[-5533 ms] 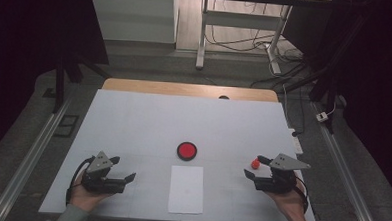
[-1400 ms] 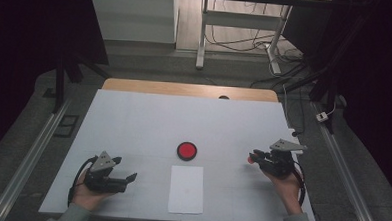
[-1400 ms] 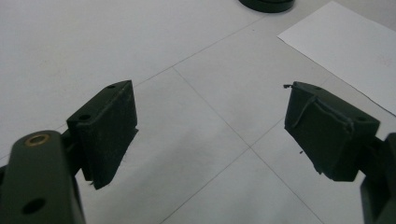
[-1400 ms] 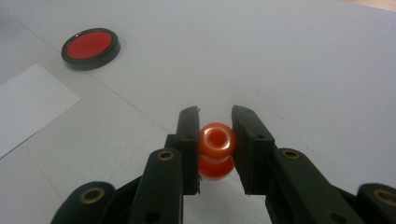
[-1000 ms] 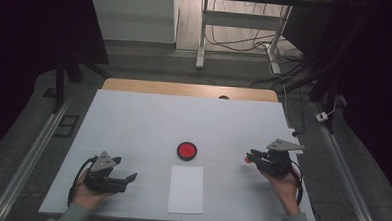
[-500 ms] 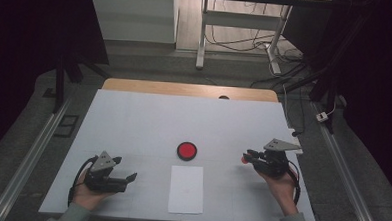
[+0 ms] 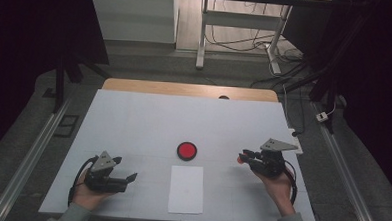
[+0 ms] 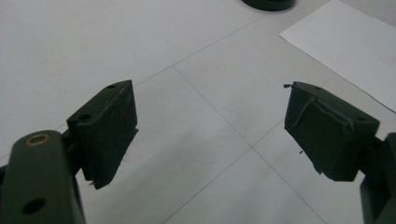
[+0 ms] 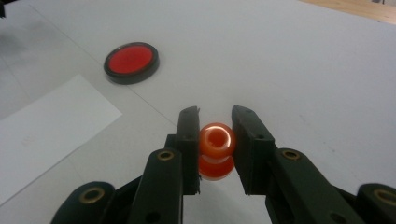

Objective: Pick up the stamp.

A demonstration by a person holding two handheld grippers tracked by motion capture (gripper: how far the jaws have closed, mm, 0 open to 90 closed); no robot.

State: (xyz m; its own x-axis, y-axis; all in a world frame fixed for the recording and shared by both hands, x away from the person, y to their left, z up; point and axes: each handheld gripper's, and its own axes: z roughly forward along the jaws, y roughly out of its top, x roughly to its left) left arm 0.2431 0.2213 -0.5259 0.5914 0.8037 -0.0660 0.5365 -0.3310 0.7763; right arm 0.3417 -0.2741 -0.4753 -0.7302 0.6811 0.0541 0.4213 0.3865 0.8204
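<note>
Our right gripper [image 9: 215, 128], clamped on the small orange bead [image 9: 216, 140], has shifted left toward the red disc [image 7: 186, 150]. Our left gripper [image 8: 210, 130] stays put, jaws wide.

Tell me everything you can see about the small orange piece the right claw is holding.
The orange piece is small, glossy and plastic-looking, with a rounded top that has a hole or hollow in it and a second rounded bulge below. It stands between the jaws of the right claw, which press on both its sides. In the high view it shows as an orange dot at the claw's tip, right of the red disc. Whether it touches the table is unclear.
</note>
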